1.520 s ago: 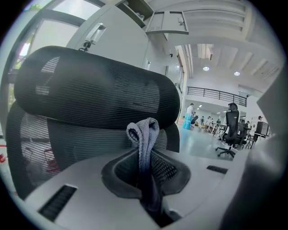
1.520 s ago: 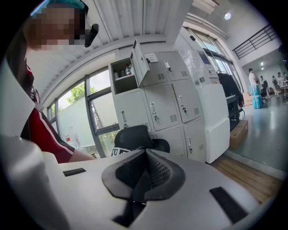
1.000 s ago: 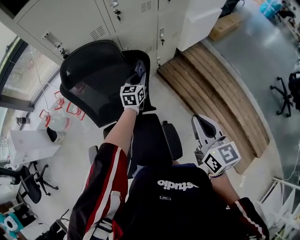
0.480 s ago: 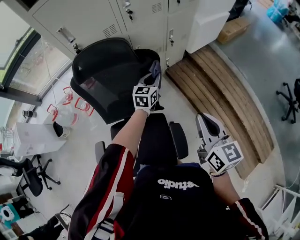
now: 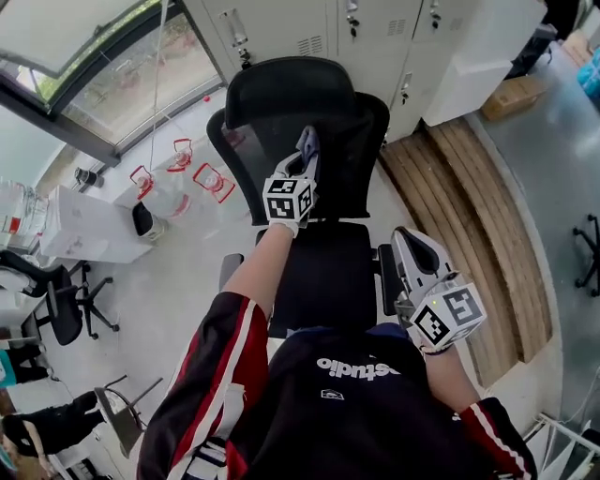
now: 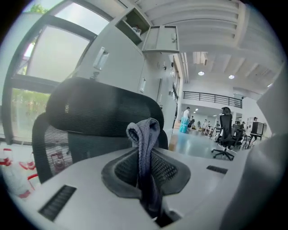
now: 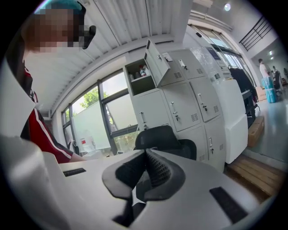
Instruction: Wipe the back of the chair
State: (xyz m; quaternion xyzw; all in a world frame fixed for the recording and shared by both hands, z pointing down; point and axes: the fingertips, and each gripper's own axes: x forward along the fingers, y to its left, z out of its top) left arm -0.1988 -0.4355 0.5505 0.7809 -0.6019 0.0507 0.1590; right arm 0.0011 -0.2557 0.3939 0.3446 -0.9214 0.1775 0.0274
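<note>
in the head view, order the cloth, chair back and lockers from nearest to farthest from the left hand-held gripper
1. grey cloth, clamped between the jaws of the left hand-held gripper
2. chair back, just ahead of the cloth
3. lockers, behind the chair, at the top

Bright window daylight; fisheye bending at edges, near jaws softly blurred.

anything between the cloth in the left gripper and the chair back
Nothing visible. The left gripper holds the grey cloth in its jaws, and the chair back lies straight ahead of it with no object between them.
</note>
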